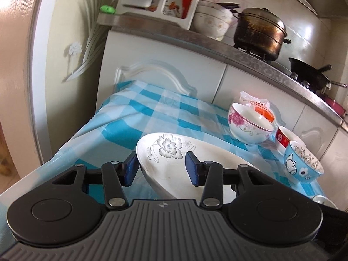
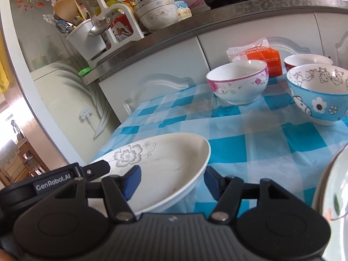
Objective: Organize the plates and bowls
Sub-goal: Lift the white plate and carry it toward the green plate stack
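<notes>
White flowered plate (image 2: 165, 174) tilted above checked cloth; three bowls (image 2: 238, 82) beyond.

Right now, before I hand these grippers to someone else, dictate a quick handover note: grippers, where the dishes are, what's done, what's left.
Left gripper: jaws straddle the left rim of the flowered plate; a firm pinch is unclear.
Right gripper: jaws straddle the same plate's right rim; grip also unclear.
Things: the plate is at the near edge of the checked tablecloth. The pink-flowered bowl, blue cartoon bowl and red bowl stand unstacked at the far right. Another dish shows partly at the right edge.
Done: nothing stacked yet.
Left: probably place the plate, then gather the bowls.
</notes>
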The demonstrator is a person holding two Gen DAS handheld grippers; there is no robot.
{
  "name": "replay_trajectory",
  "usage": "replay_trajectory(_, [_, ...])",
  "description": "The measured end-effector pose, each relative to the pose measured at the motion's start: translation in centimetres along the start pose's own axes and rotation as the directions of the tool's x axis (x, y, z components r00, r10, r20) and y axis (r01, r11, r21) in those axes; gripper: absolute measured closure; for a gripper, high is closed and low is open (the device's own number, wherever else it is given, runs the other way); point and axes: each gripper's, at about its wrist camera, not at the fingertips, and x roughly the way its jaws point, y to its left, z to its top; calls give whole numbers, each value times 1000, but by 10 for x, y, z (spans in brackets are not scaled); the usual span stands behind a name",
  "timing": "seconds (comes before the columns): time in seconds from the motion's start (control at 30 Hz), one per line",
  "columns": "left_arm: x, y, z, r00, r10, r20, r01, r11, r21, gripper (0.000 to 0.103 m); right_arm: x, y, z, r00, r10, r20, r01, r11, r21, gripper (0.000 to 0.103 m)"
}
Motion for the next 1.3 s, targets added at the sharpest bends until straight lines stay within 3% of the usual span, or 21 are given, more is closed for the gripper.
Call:
replay_trajectory(0.77, [-59,-61,-11,996,-78,31,75,992,98,54,-91,-26,3,992,-32,126,34,999,-10,38])
replay_trajectory(1.3, [-98,-124,-36,987,-163,-1,160,967,198,53,-174,-62,-13,968,-111,225,105,994,39,36])
